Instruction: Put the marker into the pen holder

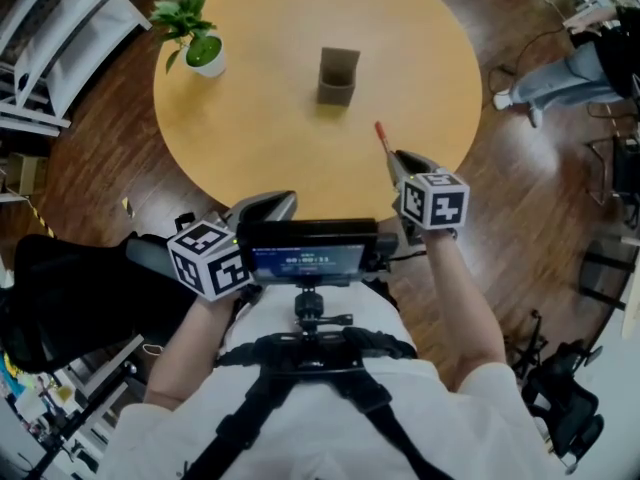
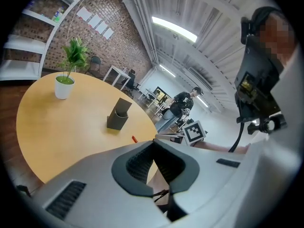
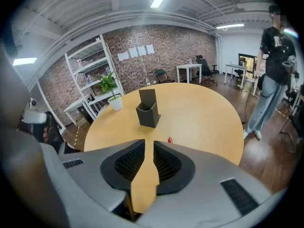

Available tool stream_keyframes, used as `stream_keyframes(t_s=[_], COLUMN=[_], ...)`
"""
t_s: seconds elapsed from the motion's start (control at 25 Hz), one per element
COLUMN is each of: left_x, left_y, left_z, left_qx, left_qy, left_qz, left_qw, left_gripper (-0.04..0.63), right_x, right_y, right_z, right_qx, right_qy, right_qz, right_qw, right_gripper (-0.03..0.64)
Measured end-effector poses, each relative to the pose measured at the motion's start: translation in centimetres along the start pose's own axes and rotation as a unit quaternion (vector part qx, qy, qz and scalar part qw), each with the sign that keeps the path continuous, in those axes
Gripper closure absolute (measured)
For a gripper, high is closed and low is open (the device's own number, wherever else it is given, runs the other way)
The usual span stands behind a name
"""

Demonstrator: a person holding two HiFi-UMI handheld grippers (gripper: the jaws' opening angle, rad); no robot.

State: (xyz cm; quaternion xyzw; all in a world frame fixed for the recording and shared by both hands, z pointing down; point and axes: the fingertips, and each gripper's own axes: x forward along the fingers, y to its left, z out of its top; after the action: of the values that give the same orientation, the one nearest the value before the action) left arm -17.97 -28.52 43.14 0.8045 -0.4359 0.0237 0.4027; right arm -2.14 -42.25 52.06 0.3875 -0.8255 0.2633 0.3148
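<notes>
A red marker (image 1: 381, 138) lies on the round wooden table (image 1: 260, 128), near its front right edge. The dark pen holder (image 1: 338, 78) stands upright at the table's middle. My right gripper (image 1: 397, 158) hovers just behind the marker, tilted down, its jaws open a little with nothing between them. In the right gripper view the marker's red end (image 3: 169, 140) shows just past the right jaw, and the pen holder (image 3: 148, 110) stands beyond. My left gripper (image 1: 270, 205) is at the table's near edge, its tips touching, holding nothing. The left gripper view shows the marker (image 2: 134, 138) and the holder (image 2: 118, 118).
A potted plant (image 1: 203, 48) stands at the table's far left. A person (image 3: 273, 56) stands beyond the table's right side. A black chair (image 1: 60, 288) is at my left, and white shelving (image 1: 50, 28) lies further back on the left.
</notes>
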Motion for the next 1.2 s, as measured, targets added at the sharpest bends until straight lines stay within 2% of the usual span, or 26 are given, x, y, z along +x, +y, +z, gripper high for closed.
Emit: stream_keyframes(t_s=[0.16, 0.32, 0.52, 0.76, 0.92, 1.0, 1.2], left_x=[0.4, 0.1, -0.2, -0.9, -0.7, -0.4, 0.4], left_y=[0.2, 0.9, 1.3, 1.8, 2.1, 2.1, 2.0], left_z=[-0.1, -0.6, -1.1, -1.6, -1.7, -1.7, -1.1], left_qx=[-0.001, -0.011, -0.025, -0.035, -0.037, -0.035, -0.027], left_qy=[0.001, 0.003, 0.002, -0.001, 0.001, 0.001, 0.004], left_qz=[0.018, 0.047, 0.069, 0.086, 0.089, 0.086, 0.072], left_qw=[0.9998, 0.9989, 0.9973, 0.9956, 0.9954, 0.9957, 0.9970], left_gripper=[0.601, 0.601, 0.601, 0.600, 0.601, 0.601, 0.600], right_x=[5.1, 10.8, 14.7, 17.1, 17.2, 16.9, 13.8], right_y=[-3.5, -5.4, -6.8, -7.6, -8.0, -8.3, -7.1], right_z=[-0.2, -0.5, -0.4, -1.8, -1.4, -0.7, 3.6], right_qx=[-0.082, -0.116, -0.119, -0.109, -0.118, -0.112, -0.087], right_qy=[0.075, 0.145, 0.202, 0.235, 0.227, 0.208, 0.105], right_qz=[-0.017, -0.005, -0.002, -0.013, -0.015, -0.013, 0.003], right_qw=[0.994, 0.982, 0.972, 0.966, 0.967, 0.972, 0.991], right_gripper=[0.520, 0.518, 0.518, 0.520, 0.563, 0.566, 0.568])
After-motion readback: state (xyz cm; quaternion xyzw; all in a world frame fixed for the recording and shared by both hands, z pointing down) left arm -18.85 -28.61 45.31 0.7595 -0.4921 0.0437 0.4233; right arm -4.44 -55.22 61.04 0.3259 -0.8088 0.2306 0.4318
